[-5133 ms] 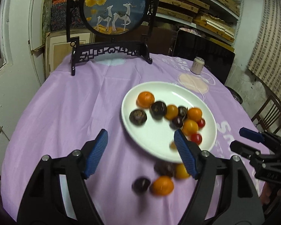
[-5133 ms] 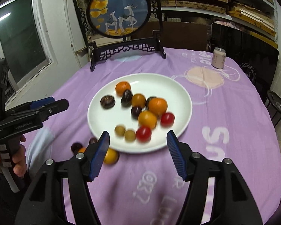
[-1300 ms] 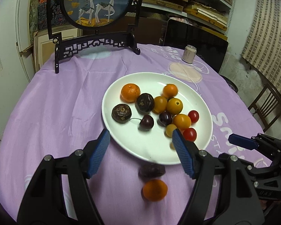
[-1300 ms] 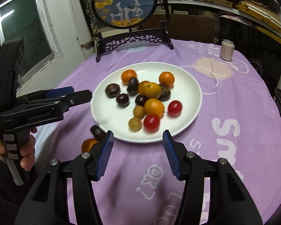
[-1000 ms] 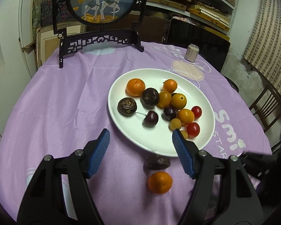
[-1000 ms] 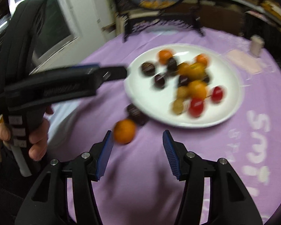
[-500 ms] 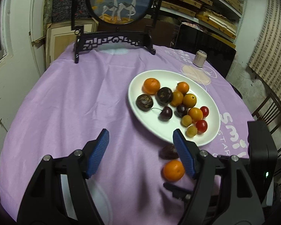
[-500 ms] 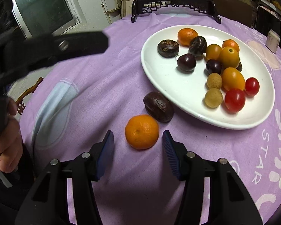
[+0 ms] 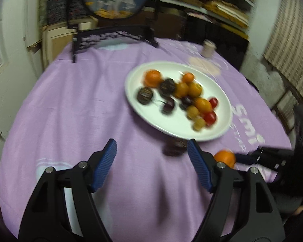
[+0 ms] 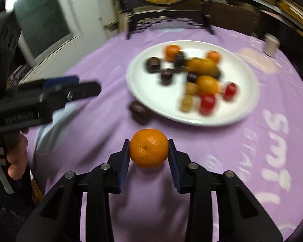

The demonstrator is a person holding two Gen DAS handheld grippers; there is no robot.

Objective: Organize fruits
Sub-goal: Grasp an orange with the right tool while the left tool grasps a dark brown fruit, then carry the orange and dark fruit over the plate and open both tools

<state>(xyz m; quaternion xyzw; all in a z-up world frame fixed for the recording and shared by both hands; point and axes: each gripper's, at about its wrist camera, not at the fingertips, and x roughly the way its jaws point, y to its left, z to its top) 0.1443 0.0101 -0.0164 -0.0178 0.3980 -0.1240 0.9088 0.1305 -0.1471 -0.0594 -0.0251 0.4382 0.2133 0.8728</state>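
Near the white plate [image 10: 250,92], the right gripper [image 10: 148,151] had just squeezed onto the orange [image 10: 148,148]; the left gripper [image 9: 151,164] stayed wide apart.

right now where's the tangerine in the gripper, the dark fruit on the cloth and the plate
tangerine [image 10: 148,147], right wrist view, front of its peel
dark fruit [image 10: 139,112], right wrist view, its top
plate [image 10: 151,98], right wrist view, bare near side

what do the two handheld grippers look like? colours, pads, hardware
Both match: the left gripper and right gripper are matte black plastic with two angular fingers, each lined inside with a ribbed blue pad and fixed with round silver bolts. Seen from the right wrist, the left unit has a black pistol-style body. No cables or sleeves visible.
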